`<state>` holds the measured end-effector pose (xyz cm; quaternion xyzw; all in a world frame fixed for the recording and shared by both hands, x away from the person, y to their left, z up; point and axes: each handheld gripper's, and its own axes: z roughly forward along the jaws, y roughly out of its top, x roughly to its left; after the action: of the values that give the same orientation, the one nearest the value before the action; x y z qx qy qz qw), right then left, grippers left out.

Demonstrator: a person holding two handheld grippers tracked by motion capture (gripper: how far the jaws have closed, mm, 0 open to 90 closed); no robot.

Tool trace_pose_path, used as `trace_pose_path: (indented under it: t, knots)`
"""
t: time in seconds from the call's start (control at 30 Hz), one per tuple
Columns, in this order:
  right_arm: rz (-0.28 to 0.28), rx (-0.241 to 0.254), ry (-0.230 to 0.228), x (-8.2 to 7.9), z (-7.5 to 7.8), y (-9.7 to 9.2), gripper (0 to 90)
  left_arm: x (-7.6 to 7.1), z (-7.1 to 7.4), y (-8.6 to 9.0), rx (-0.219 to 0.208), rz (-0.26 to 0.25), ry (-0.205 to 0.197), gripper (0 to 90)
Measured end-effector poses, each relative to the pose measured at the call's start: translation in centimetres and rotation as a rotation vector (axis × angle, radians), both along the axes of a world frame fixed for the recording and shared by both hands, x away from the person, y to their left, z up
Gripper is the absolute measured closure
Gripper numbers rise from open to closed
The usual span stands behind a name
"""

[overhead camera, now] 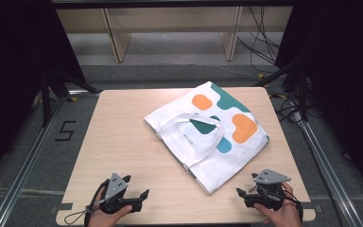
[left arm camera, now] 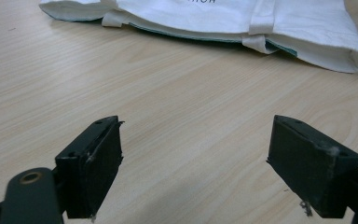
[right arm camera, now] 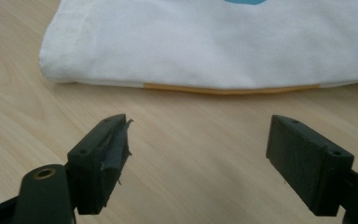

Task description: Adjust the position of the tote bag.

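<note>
Item: white tote bag [overhead camera: 208, 132], cloth, printed with orange, teal and blue blotches, lying flat and folded on the wooden table [overhead camera: 123, 151], right of the table's middle, set at a slant; its two handles [overhead camera: 203, 130] loop across the top face. One corner of the bag points toward the near right edge of the table. Left gripper [overhead camera: 134, 188]: held in the person's left hand [overhead camera: 105, 216] at the near left edge, well apart from the bag, jaws spread wide with bare tabletop between them; it holds nothing and touches nothing, and in the left gripper view the bag's hem [left arm camera: 205, 28] lies farther off. Right gripper [overhead camera: 246, 185]: held in the right hand [overhead camera: 280, 215] at the near right edge, near the bag's closest corner, jaws likewise spread wide and empty; in the right gripper view the bag's edge [right arm camera: 191, 86] lies ahead, clear of both pads.
</note>
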<state>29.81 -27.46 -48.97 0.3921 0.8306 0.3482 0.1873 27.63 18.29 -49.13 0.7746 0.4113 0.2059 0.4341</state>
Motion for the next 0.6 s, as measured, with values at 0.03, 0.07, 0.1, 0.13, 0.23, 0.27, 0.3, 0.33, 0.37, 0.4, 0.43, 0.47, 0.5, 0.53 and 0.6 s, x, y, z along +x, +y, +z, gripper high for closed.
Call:
trace_pose_path:
  t: [0.03,0.07,0.1,0.13,0.23,0.27,0.3,0.33,0.37,0.4,0.43,0.47,0.5,0.53,0.6]
  knots:
    - [-0.002,-0.001,-0.001,0.0,0.0,-0.1,22.3,0.0,0.0,-0.1,-0.005,0.002,0.003,16.6]
    - [-0.002,-0.001,-0.001,0.0,0.0,-0.1,22.3,0.0,0.0,-0.1,-0.005,0.002,0.003,16.6]
    - [-0.009,-0.007,-0.001,0.0,-0.1,-0.1,23.0,-0.1,-0.1,-0.1,0.004,0.001,0.002,16.6]
    - [-0.012,-0.008,-0.011,0.0,0.0,-0.1,23.7,0.0,-0.1,-0.1,0.004,0.002,0.001,16.6]
    - [-0.012,-0.017,-0.024,-0.1,0.1,0.0,24.9,0.0,-0.1,-0.1,0.007,0.009,0.002,16.5]
    - [0.011,-0.033,-0.046,0.1,0.1,-0.1,25.5,0.0,-0.1,-0.2,-0.005,0.013,0.001,16.5]
    - [0.002,-0.02,-0.046,0.1,0.1,0.0,25.5,0.0,-0.1,0.0,0.011,0.008,0.003,16.4]
    - [0.002,-0.02,-0.046,0.1,0.1,0.0,25.5,0.0,-0.1,0.0,0.011,0.008,0.003,16.4]
    - [-0.015,-0.006,-0.023,-0.1,0.3,0.3,25.9,0.0,-0.1,0.0,0.012,0.012,0.004,16.4]
    - [0.003,-0.014,-0.055,0.0,0.3,0.3,26.1,0.0,-0.1,0.0,0.013,0.012,0.004,16.4]
    - [0.003,-0.014,-0.055,0.0,0.3,0.3,26.1,0.0,-0.1,0.0,0.013,0.012,0.004,16.4]
    - [0.016,-0.021,-0.067,0.0,0.5,0.6,26.1,0.0,-0.1,0.0,0.014,0.011,0.002,16.3]
    - [0.016,-0.021,-0.067,0.0,0.5,0.6,26.1,0.0,-0.1,0.0,0.014,0.011,0.002,16.4]
    - [0.027,-0.017,-0.073,0.1,0.5,1.1,26.1,0.1,-0.2,0.0,0.0,0.015,0.004,16.3]
    - [0.035,0.007,-0.054,0.2,0.6,1.7,26.1,0.1,-0.2,-0.1,-0.002,0.018,0.01,16.3]
